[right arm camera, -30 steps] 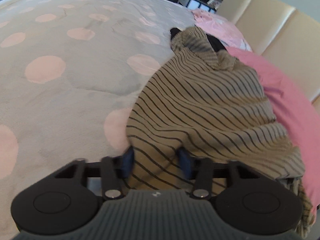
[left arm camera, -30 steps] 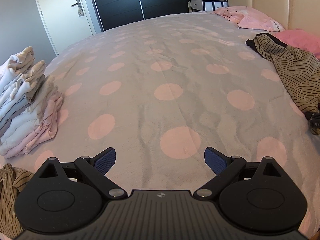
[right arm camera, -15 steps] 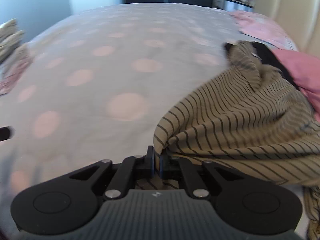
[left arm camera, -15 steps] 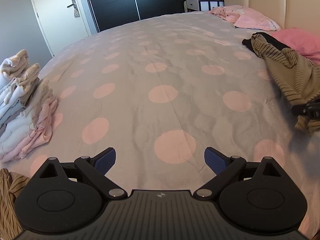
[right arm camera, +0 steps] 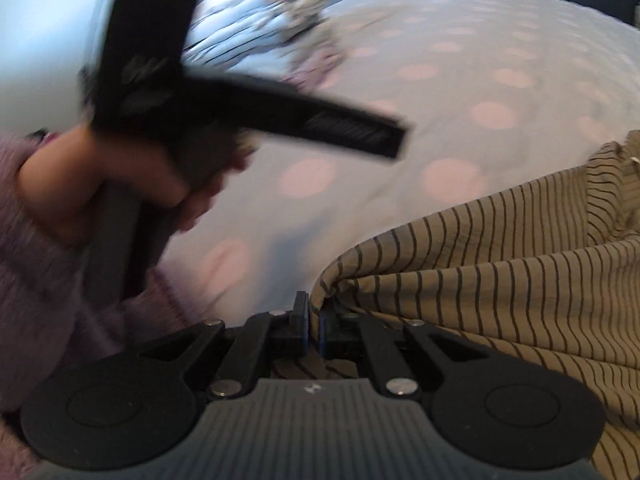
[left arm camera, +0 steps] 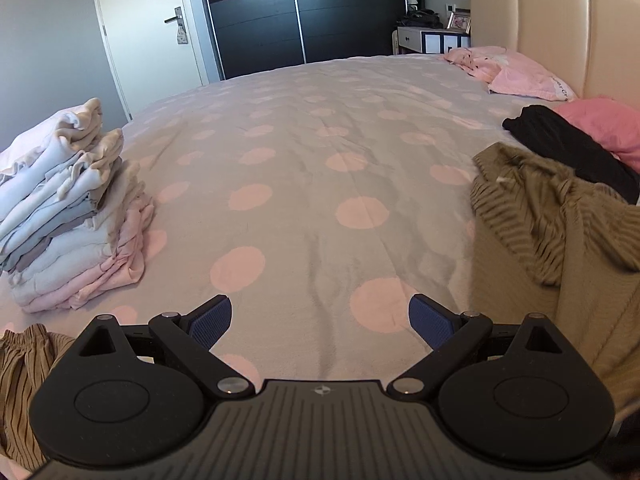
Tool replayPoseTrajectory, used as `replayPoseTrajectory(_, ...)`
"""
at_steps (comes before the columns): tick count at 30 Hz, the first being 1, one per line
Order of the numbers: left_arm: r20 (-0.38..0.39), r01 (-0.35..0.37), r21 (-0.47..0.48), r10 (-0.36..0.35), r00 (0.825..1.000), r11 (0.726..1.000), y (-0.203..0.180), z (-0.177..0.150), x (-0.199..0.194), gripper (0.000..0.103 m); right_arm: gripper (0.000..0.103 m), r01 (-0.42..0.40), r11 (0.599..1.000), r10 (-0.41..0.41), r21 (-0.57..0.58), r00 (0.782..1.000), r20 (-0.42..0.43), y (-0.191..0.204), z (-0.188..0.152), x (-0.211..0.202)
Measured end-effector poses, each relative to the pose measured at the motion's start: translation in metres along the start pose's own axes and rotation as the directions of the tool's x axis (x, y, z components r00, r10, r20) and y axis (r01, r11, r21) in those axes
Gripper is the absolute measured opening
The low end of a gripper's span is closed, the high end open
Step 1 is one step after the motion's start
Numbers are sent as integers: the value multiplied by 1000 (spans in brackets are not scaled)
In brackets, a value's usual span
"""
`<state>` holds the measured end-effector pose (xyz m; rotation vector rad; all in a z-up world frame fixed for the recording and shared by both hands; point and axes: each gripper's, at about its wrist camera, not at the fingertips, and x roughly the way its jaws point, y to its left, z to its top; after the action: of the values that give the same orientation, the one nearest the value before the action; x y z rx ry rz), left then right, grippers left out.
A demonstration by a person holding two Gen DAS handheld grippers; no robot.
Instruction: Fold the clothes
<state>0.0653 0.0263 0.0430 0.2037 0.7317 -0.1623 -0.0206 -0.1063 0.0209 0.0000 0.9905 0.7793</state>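
Observation:
My right gripper (right arm camera: 314, 326) is shut on an edge of the tan striped garment (right arm camera: 500, 272) and holds it over the near part of the bed. The same garment hangs bunched at the right of the left wrist view (left arm camera: 552, 232). My left gripper (left arm camera: 320, 320) is open and empty above the polka-dot bedspread (left arm camera: 320, 152). In the right wrist view the left gripper's body (right arm camera: 240, 100) and the hand holding it show blurred at the left.
A stack of folded clothes (left arm camera: 68, 208) sits at the left of the bed. Another striped piece (left arm camera: 20, 380) lies at the near left. A black garment (left arm camera: 568, 148) and pink pillows (left arm camera: 528, 80) lie by the headboard at the right.
My right gripper has pulled the striped garment off the black one, toward the near side and left. The left gripper has tilted up a little and stays open.

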Motion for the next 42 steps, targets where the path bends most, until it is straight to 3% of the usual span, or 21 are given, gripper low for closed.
replayPoseTrajectory(6,-40,80,11,-80,996,997,3,-13,-9,97,6,-134,988,126,-77,986,-106,46,-27,14)
replayPoseTrajectory(9,-79,109,22,-107,991,994,1,-24,-7,97,7,-94,987,79,-127,990,-120,49,-32,19)
replayPoseTrajectory(15,-179,176,29,-168,969,984,-4,-50,-2,96,31,26,992,-42,-127,991,-123,34,-40,14)
replayPoseTrajectory(21,-257,227,14,-216,942,974,-10,-79,-3,92,41,164,981,-175,-101,977,-118,8,-51,1)
replayPoseTrajectory(26,-332,265,20,-243,911,964,-20,-99,5,66,42,260,965,-263,-45,959,-107,-30,-47,0)
replayPoseTrajectory(29,-361,256,40,-225,905,966,-23,-107,14,52,45,299,953,-301,-44,949,-89,-40,-43,6)
replayPoseTrajectory(30,-366,265,31,-236,900,964,-22,-109,17,44,46,310,950,-313,-43,946,-83,-43,-43,6)
replayPoseTrajectory(32,-375,284,14,-258,891,959,-22,-111,21,38,47,321,947,-323,-31,944,-76,-50,-41,7)
replayPoseTrajectory(33,-368,302,16,-275,888,953,-23,-111,20,28,48,324,946,-325,-22,943,-74,-54,-37,7)
replayPoseTrajectory(34,-361,321,18,-293,885,947,-25,-111,19,19,49,329,944,-329,-14,942,-71,-55,-34,9)
replayPoseTrajectory(36,-342,360,18,-333,879,933,-30,-109,14,14,50,351,937,-350,-6,935,-58,-56,-32,13)
replayPoseTrajectory(39,-316,452,29,-421,850,891,-43,-105,2,5,53,383,923,-382,45,924,-24,-61,-29,-2)
replayPoseTrajectory(42,-290,529,61,-492,821,847,-59,-102,-11,3,56,390,913,-393,116,920,2,-70,-26,-13)
